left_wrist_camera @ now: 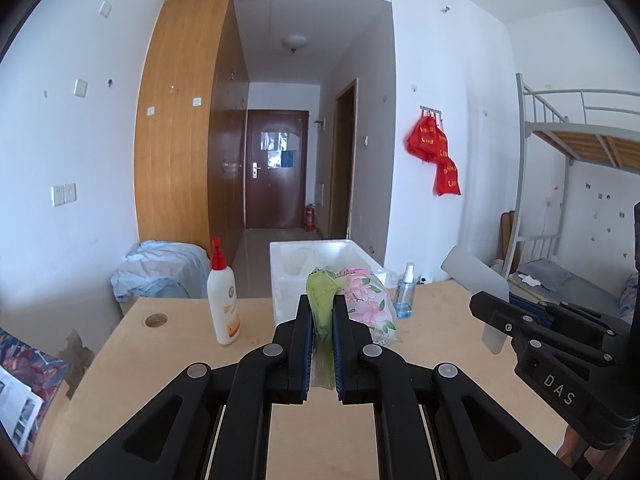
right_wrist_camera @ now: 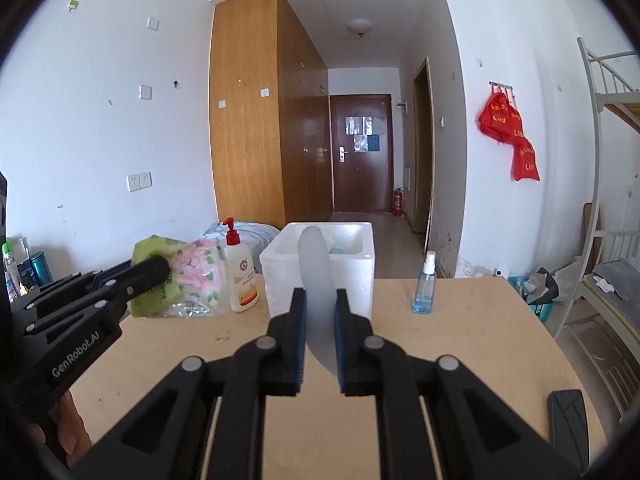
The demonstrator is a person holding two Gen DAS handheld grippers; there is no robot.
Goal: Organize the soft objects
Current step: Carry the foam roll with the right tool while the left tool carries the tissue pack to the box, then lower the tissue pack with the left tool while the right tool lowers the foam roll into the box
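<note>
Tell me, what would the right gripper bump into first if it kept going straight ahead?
Probably the white foam box. The right gripper, its jaws shut on a frosted plastic sheet, points right at it across the table, though depth is hard to judge.

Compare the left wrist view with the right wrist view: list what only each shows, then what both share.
Only the left wrist view: the bunk bed's slatted underside and a round hole in the table.

Only the right wrist view: a dark flat object at the table's right edge.

Both: the foam box, lotion bottle, spray bottle, floral packet and translucent sheet.
</note>
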